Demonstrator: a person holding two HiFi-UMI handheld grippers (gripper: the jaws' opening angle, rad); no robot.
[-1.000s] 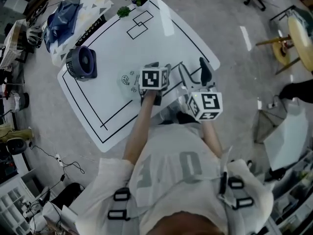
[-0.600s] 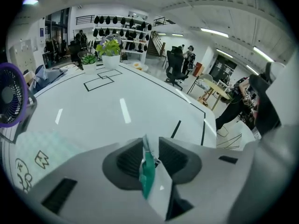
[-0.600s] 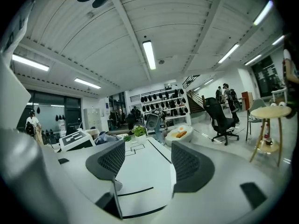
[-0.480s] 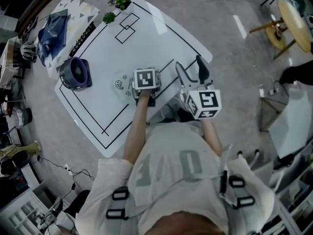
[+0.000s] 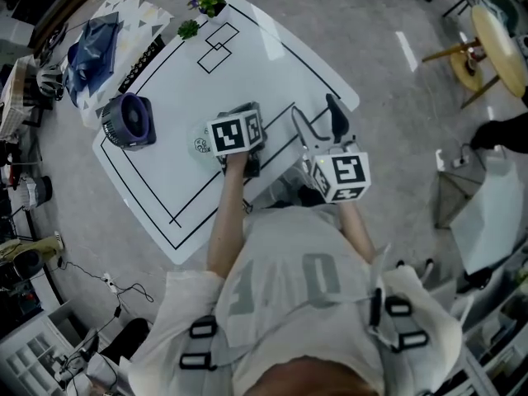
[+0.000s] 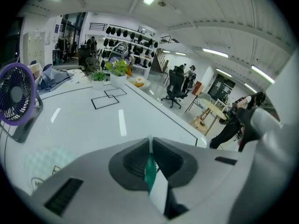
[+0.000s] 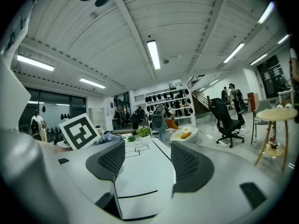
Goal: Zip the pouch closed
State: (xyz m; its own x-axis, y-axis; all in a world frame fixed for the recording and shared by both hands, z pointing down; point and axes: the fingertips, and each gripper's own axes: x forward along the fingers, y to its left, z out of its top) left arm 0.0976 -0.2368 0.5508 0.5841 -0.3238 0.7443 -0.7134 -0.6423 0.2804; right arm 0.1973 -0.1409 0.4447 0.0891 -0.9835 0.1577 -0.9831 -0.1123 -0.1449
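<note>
The left gripper (image 6: 150, 149) has its fingers closing on a thin green tab (image 6: 149, 169) above the translucent printed pouch (image 5: 200, 143) on the white bench (image 5: 264, 64), its marker cube (image 5: 234, 133) more tilted than a second ago, while the right gripper (image 7: 147, 160) has its fingers spread, empty.

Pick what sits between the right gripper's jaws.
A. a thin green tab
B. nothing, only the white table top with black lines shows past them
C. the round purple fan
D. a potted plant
B: in the right gripper view the right gripper has its jaws apart with nothing between them, only the white table top with black lines beyond.
</note>
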